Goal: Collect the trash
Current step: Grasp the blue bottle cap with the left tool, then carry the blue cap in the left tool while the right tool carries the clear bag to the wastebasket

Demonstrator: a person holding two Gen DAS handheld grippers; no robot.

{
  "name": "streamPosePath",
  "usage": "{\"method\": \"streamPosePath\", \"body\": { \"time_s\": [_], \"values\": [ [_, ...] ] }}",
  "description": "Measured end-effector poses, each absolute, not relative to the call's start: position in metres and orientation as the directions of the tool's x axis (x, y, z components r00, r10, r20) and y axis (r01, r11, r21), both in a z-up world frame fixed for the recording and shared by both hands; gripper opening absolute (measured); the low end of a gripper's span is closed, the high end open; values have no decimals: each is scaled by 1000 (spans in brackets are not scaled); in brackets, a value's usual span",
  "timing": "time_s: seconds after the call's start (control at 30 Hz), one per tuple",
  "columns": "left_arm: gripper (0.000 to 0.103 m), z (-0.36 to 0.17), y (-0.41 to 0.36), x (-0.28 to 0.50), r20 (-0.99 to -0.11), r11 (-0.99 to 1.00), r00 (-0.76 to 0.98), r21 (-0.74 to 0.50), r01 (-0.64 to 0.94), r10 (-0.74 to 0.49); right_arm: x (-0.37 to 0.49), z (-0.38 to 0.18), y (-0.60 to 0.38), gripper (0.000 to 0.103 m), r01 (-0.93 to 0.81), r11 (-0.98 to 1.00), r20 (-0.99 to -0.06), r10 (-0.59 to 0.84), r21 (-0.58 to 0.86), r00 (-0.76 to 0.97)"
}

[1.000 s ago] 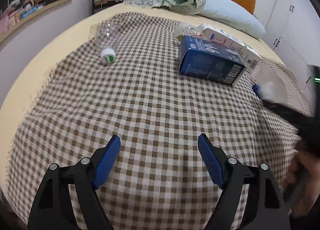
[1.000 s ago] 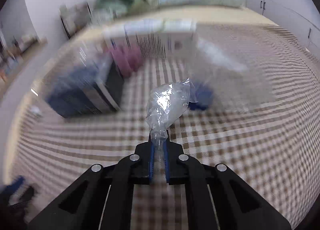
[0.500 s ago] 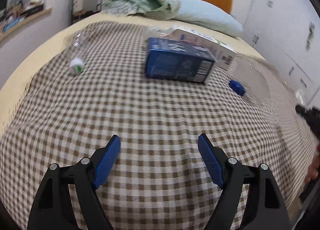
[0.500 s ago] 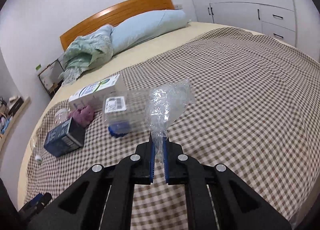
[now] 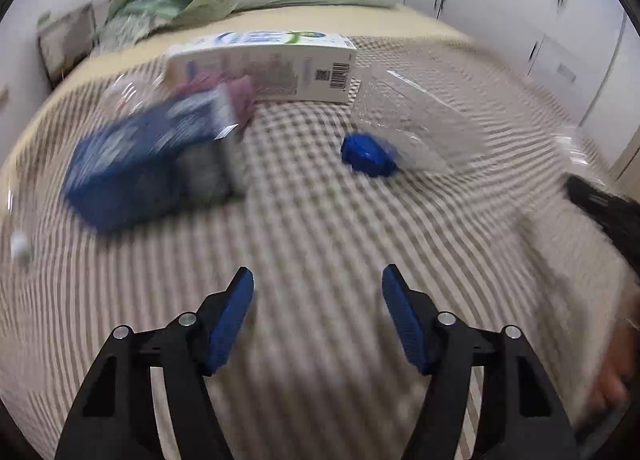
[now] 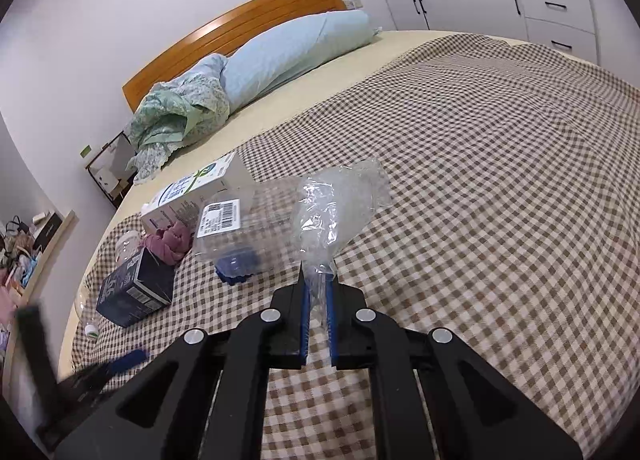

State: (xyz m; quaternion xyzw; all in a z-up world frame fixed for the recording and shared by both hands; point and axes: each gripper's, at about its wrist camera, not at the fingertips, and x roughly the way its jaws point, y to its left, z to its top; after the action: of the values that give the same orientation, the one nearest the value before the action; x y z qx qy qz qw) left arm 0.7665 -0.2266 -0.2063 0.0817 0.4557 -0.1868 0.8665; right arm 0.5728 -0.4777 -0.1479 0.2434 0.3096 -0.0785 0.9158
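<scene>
Bed (image 6: 500,148) under a checked blanket carries boxes and a clear container (image 5: 412,116) ahead of the left gripper (image 5: 318,292), its empty jaws closing; right gripper (image 6: 316,300) pinches a crumpled plastic wrapper (image 6: 336,212), raised above the blanket.

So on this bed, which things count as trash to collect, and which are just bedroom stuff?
Trash:
- crumpled clear plastic, held in the right gripper
- clear plastic container with something blue inside
- white carton
- dark blue box
- clear bottle at the blanket's edge

Just lying about:
- pillow
- green bedding
- checked blanket
- pink cloth, unclear which
</scene>
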Motion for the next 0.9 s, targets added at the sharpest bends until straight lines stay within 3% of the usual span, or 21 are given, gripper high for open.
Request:
{"method": "streamPosePath", "body": {
  "time_s": [0.17, 0.27, 0.37, 0.43, 0.47, 0.7, 0.9],
  "values": [
    [68, -224, -284, 819, -843, 830, 470, 52, 555, -261, 567, -155, -498, 7, 319, 842, -609, 14, 435, 793],
    [77, -232, -302, 841, -849, 810, 475, 103, 578, -230, 566, -158, -506, 7, 322, 826, -608, 32, 463, 794],
    [76, -231, -313, 861, -857, 822, 456, 70, 565, -240, 569, -160, -508, 7, 307, 823, -605, 54, 478, 795],
    [54, -230, -317, 867, -861, 830, 450, 62, 554, -235, 572, -162, -507, 7, 297, 825, -608, 70, 481, 791],
    [52, -229, -319, 867, -867, 834, 443, 61, 548, -227, 574, -164, -506, 7, 297, 829, -615, 70, 473, 785],
    [52, -212, -282, 800, -888, 884, 386, -46, 466, -249, 576, -164, -500, 7, 279, 838, -627, 93, 468, 773],
    [52, -187, -225, 728, -846, 921, 470, -62, 384, -253, 577, -156, -471, 7, 195, 875, -615, 139, 443, 776]
  ]
}}
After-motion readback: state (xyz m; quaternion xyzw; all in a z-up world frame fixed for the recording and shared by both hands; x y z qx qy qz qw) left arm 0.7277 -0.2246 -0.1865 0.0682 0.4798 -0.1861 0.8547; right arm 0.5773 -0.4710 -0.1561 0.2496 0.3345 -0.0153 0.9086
